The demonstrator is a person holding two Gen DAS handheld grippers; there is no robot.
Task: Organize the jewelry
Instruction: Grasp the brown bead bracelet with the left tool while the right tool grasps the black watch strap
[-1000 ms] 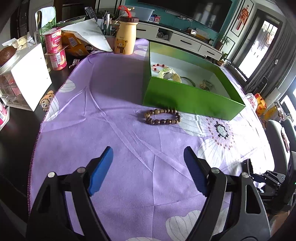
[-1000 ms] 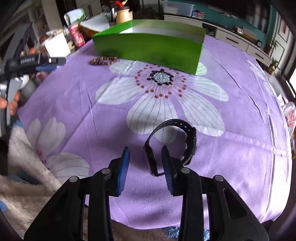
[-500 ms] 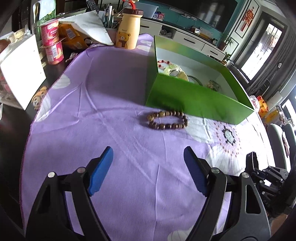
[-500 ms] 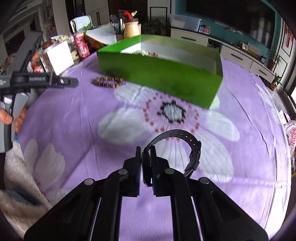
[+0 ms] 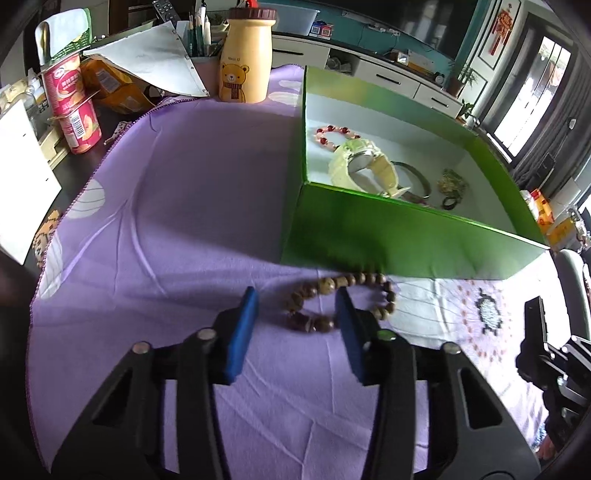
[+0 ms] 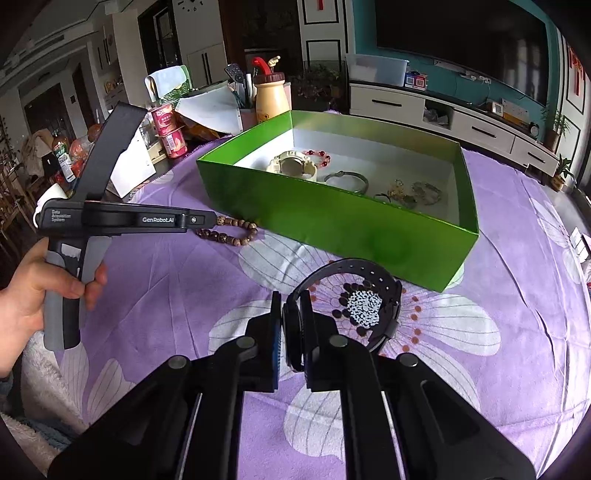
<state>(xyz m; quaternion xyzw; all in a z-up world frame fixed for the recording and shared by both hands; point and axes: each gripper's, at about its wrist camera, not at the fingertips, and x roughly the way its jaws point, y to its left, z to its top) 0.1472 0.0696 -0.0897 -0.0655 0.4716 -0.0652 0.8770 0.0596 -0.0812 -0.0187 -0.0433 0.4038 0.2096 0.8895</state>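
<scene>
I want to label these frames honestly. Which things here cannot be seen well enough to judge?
- Wooden bead bracelet: right side hidden behind left gripper finger, left wrist view.
- Black watch: face hidden between right gripper fingers, right wrist view.
- Small trinkets in green box: too small to identify.

A lived-in home living room is shown: a wall-mounted television (image 6: 461, 55) over a long white media cabinet (image 6: 443, 114), a wall clock (image 6: 186, 4), and a flower-print purple tablecloth (image 6: 517, 295) crowded with yogurt cups (image 5: 72, 105) and a bear-printed bottle (image 5: 245, 59).
</scene>
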